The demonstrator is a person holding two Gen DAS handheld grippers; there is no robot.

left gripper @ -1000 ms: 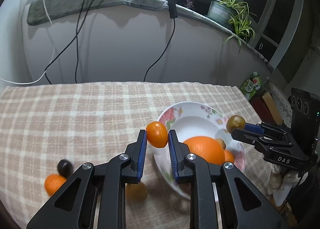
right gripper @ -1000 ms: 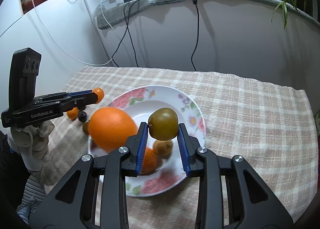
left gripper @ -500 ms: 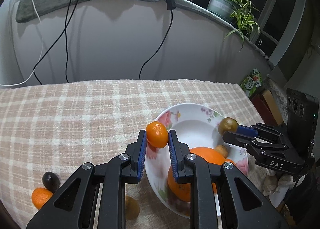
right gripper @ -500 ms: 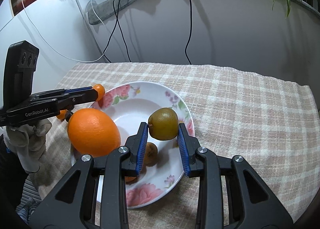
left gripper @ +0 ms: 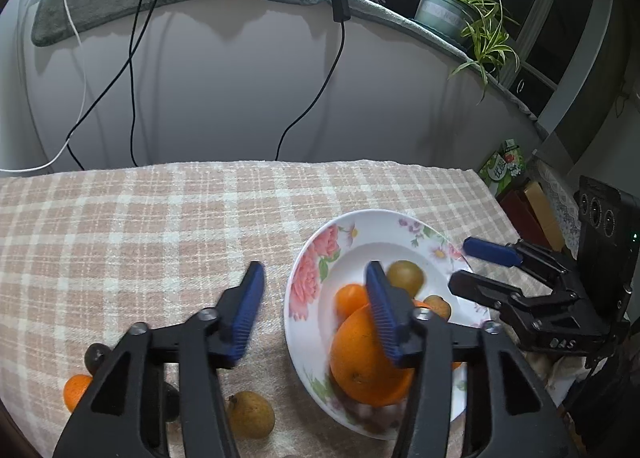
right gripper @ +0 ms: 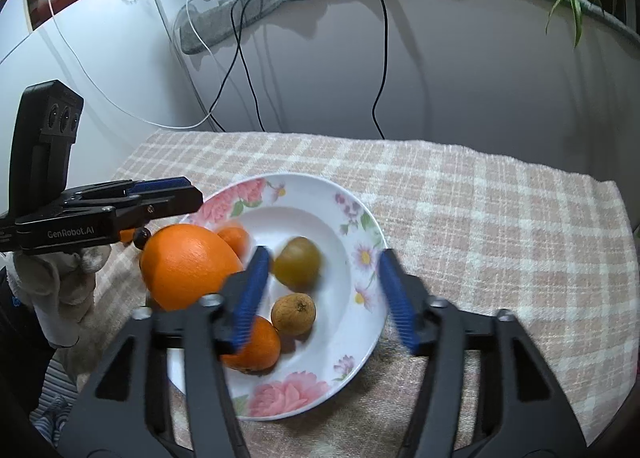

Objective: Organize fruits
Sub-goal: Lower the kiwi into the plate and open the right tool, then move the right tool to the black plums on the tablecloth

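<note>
Left hand-held gripper (left gripper: pixel 312 298): the jaws stand wide and have just been opening; nothing is gripped between them. Its left finger is over the checked cloth (left gripper: pixel 160 218) on the bench; its right finger is over the floral plate (left gripper: pixel 308 278). Below and left of this gripper, on the cloth, lie a dark round fruit (left gripper: pixel 94 356), a small orange fruit (left gripper: pixel 76 392) and a brown fruit (left gripper: pixel 250 414). The small mandarin (left gripper: pixel 350 300) lies in the plate just left of the right finger, touching the large orange (left gripper: pixel 368 358), which sits partly behind that finger.

Right hand-held gripper (right gripper: pixel 320 286): the jaws stand wide and have just been opening; the pads press on nothing. The green-brown kiwi (right gripper: pixel 298 262), blurred, lies in the plate just ahead of the gap, nearer the left finger. A brown rough-skinned fruit (right gripper: pixel 293 314) lies in the plate between the fingers, touching neither. A second mandarin (right gripper: pixel 256 346) sits partly behind the left finger. The large orange is left of this gripper, at the plate's left edge. A person's gloved hand (right gripper: pixel 60 290) holds the left hand-held gripper at far left.
</note>
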